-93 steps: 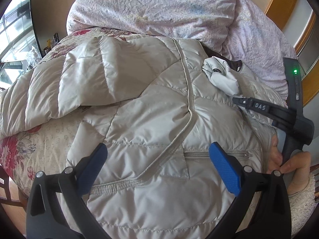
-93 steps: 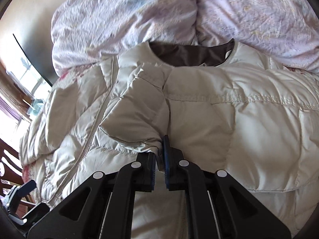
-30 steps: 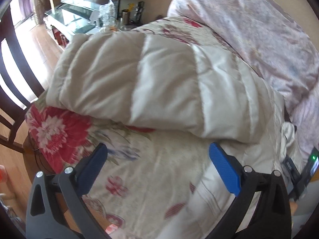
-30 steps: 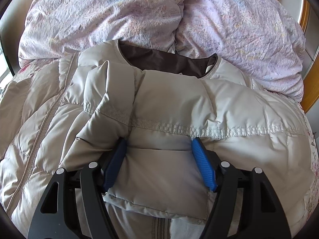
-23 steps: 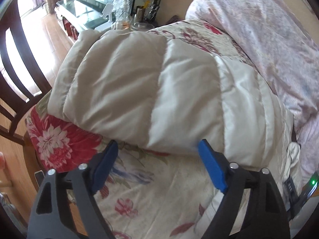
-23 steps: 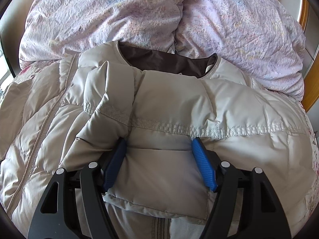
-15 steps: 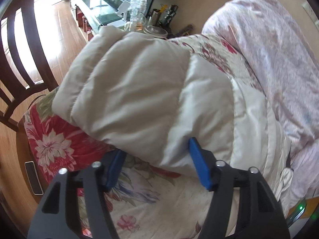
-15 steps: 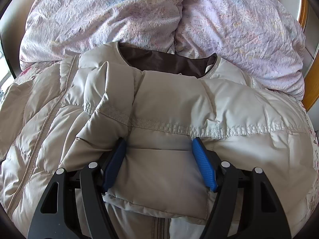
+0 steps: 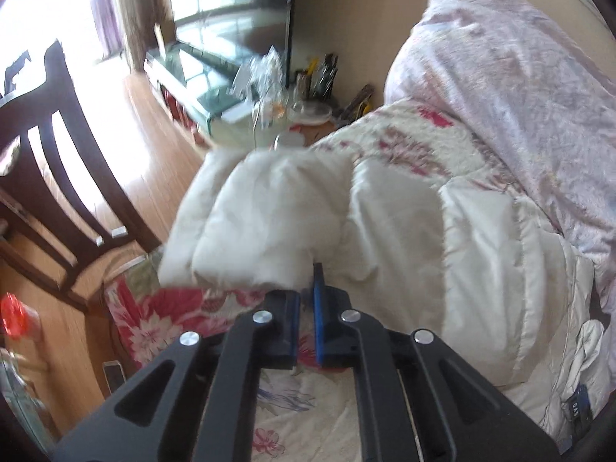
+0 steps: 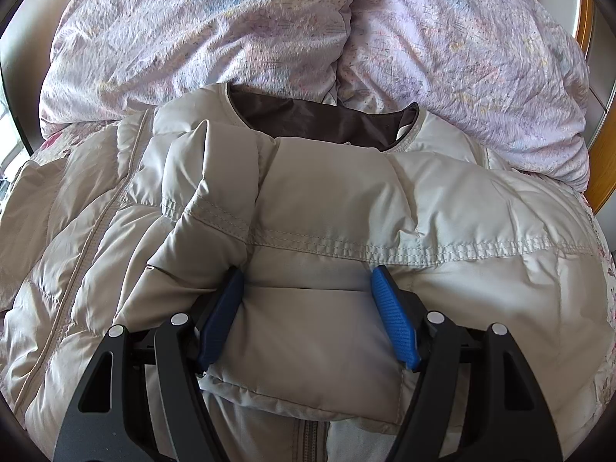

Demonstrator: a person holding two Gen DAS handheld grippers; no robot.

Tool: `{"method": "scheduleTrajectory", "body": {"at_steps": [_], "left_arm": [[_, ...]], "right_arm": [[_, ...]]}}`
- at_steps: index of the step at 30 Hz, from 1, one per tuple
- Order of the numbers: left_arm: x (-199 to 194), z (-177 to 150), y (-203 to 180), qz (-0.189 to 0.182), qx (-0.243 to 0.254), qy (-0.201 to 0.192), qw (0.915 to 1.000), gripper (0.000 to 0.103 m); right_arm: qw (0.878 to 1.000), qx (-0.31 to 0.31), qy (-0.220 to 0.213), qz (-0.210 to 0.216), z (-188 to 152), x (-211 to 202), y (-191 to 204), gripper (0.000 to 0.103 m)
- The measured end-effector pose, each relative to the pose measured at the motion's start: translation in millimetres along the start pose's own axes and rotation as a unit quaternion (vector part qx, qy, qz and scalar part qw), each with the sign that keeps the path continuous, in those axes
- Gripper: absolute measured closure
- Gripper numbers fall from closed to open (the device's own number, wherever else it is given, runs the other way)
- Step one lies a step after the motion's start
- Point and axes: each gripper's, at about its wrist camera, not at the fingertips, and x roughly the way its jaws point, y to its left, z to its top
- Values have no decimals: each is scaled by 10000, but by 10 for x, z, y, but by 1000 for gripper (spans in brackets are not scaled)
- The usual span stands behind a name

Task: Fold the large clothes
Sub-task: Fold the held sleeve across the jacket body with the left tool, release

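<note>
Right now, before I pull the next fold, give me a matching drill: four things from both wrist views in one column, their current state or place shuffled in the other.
Column one:
1. left hand-held gripper
2. right hand-held gripper
3. folded sleeve
4. wooden chair

Column two:
A. lies across the jacket's chest, below the brown collar lining
B. stands on the floor beside the bed
C. shut on the edge of the other sleeve
D. open, pads either side of the sleeve end

Pairs: 1-C, 2-D, 3-A, 4-B
</note>
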Motion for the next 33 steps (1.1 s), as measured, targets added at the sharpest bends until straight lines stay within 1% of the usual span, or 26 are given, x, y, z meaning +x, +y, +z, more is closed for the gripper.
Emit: {"method": "scheduleTrajectory", "body": {"at_steps": [4,7,10,12,15,16,17,19,20,23,25,26,27,30,33], "left_arm": [[-324,116,-328,-182,443,-425,9980,99],[-559,156,-624,-378,808,-710,9935,99],[-822,135,-1014,-607,1197,-1017,9857,99],[-940,101,-1207,-725,1418,-1146,9806,99],[-1160,-12,-1595,-1053,1837,-1327,9683,99],[-1206,-46,-1681,-1127,1916,-1357,9655,99],[-1281,-112,-1838,-1275,2075,-1401,9597,99],[-1358,-228,-2035,-1514,2282,-1424,9512,99],[-1414,-313,-2175,-1695,2434,-1425,9443,99],[-1508,-557,-2444,-2101,2759,-1393,9275,99],[-1554,-764,-2676,-2379,3034,-1322,9131,99],[-1558,-857,-2772,-2477,3158,-1265,9072,99],[-1544,-988,-2902,-2591,3330,-1168,8991,99],[-1426,-1344,-3203,-2706,3711,-913,8836,99],[-1240,-1680,-3448,-2675,4011,-634,8738,99]], "right_arm": [[10000,2,3,2,-3,-1,-2,32],[10000,2,7,8,-1,1,4,32],[10000,8,16,22,5,5,11,32],[10000,30,21,21,5,5,14,32],[10000,58,40,57,14,9,3,32],[9999,71,59,81,24,11,-5,32],[9999,79,75,109,25,7,-16,32],[9997,78,119,221,28,-14,-52,32],[9993,110,140,317,24,-34,-84,32],[9971,385,189,634,6,-131,-253,32],[9951,621,165,758,-6,-227,-415,32],[9944,718,133,759,-17,-285,-507,32],[9942,798,70,722,-31,-351,-603,32],[9932,1004,-95,581,-75,-508,-853,32],[9913,1243,-242,349,-140,-642,-1122,32]]}}
